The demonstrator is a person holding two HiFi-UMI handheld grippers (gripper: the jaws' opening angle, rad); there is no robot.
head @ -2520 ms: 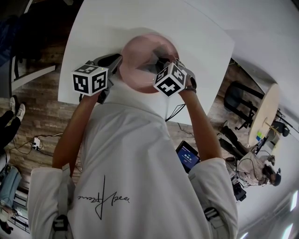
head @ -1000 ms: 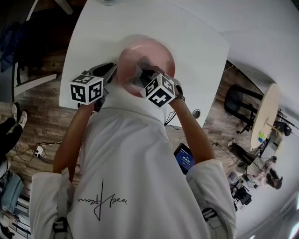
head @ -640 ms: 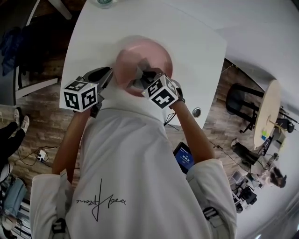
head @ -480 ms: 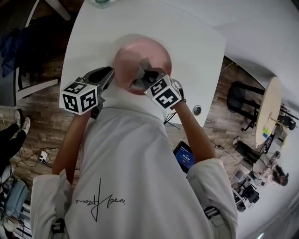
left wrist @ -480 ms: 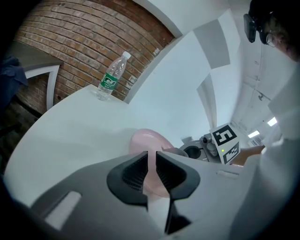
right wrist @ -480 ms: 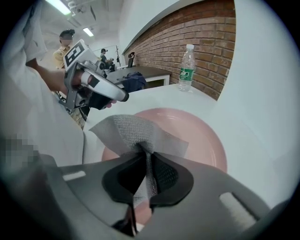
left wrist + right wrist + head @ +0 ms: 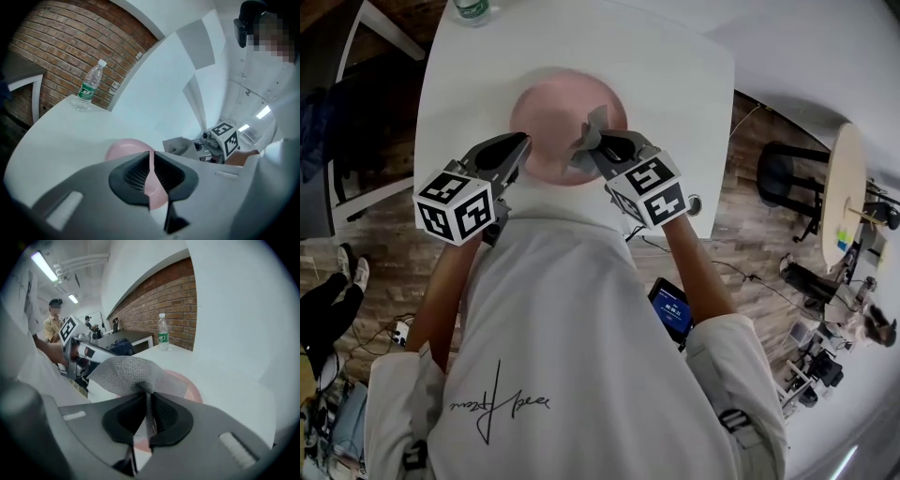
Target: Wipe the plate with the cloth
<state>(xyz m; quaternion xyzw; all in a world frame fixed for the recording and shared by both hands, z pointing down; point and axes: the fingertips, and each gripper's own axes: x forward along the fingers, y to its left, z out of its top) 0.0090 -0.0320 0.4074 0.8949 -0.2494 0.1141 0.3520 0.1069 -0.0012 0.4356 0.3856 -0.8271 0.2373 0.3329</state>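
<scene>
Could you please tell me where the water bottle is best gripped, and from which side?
Probably round its body at the green label, jaws level, coming from the pink plate's side. The water bottle stands upright and alone near the table's far corner, so its round sides are free. Both grippers are occupied: the left gripper pinches the plate, the right gripper the grey cloth.

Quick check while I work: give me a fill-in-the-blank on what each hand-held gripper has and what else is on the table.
The right hand-held gripper is shut on a gray ____.
The left hand-held gripper pinches the ____ plate by its rim.
A plastic ____ with a green label stands at the far side of the table.
Missing words: cloth; pink; bottle.
</scene>
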